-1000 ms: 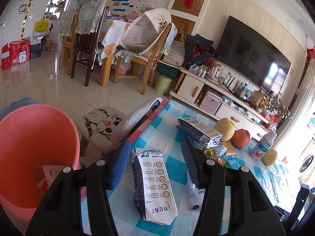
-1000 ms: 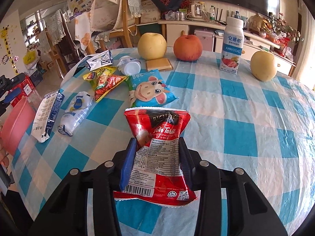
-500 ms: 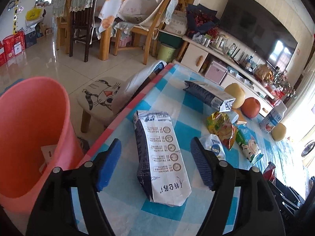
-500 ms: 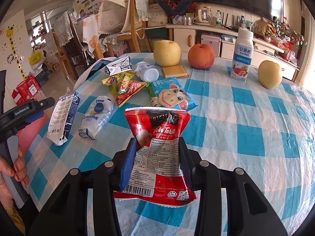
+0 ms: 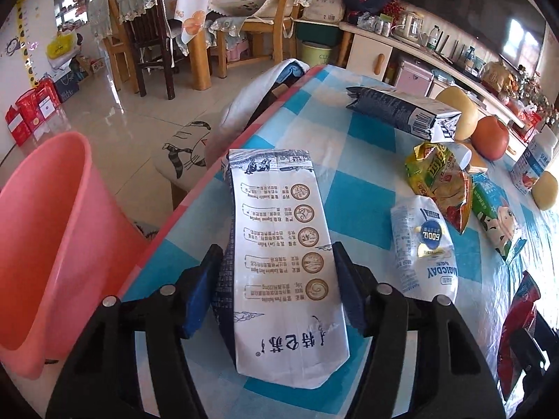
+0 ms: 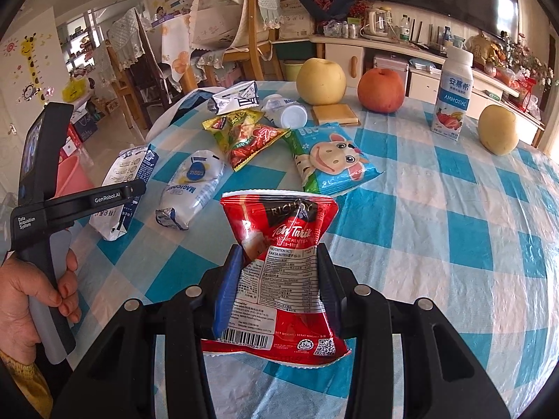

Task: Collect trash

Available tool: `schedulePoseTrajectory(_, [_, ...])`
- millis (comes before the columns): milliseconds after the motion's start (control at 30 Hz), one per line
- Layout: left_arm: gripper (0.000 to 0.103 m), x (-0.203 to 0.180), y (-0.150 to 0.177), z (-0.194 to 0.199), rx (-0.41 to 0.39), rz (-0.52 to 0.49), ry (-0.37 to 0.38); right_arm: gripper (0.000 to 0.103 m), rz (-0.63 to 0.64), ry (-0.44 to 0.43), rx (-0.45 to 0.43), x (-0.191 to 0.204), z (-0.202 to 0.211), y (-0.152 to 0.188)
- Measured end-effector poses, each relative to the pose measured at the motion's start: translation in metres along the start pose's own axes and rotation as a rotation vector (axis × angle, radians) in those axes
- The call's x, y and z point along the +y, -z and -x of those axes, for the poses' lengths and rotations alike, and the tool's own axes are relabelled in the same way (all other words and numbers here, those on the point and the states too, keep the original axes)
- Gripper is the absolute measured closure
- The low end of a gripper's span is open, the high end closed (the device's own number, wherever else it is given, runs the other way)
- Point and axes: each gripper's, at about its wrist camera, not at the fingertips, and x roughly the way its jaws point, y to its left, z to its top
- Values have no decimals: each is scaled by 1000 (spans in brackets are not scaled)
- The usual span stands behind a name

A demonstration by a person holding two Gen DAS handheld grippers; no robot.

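Left wrist view puts the flattened white milk carton [image 5: 283,262] dead ahead of me, lying lengthwise on the blue-checked tablecloth [image 5: 353,192] near the table's left edge, and my left gripper [image 5: 276,279] straddles it with the blue pads either side; the jaws are closing, the carton is between them, and I cannot yet see the pads pressing its sides. So I judge the step in hand to be the pickup of this carton, while my right gripper [image 6: 277,272] is clamped narrow on the red tea sachet pack [image 6: 279,265], held clear above the cloth. Next I need the left squeeze to finish on the carton's long edges without sliding it off the table, then a lift and a swing left to the pink bin [image 5: 45,244], which stands on the floor just beside the table edge; from here I cannot see what lies inside it. Farther right on the cloth wait more wrappers: a white Magicday pouch [image 5: 422,244], a yellow-green snack bag [image 5: 440,181], a cartoon-cow packet [image 5: 496,216] and a dark crushed carton [image 5: 401,111] at the far side. The upright yoghurt bottle [image 6: 452,97] at the far right looks sealed, contents unseen.
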Motion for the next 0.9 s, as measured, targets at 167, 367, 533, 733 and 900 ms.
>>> schedulePoseTrajectory(167, [40,5,-3,8,-15,27,76,59,11,-24,-8,11,2,-2])
schedulePoseTrajectory(367, [40,29,-15,41,-120,105,102,59,3,-96,-28,31,9,-14])
schedulePoseTrajectory(533, [78,73,-29,64,-181,236,111,59,10,-198,-40,66,14,-33])
schedulePoseTrajectory(733, [78,115,-32,72,-180,333,152,59,72,-293,-54,122,14,-54])
schedulePoseTrajectory(900, [57,110,-31,59,-114,316,179,59,57,-261,-62,124,12,-53])
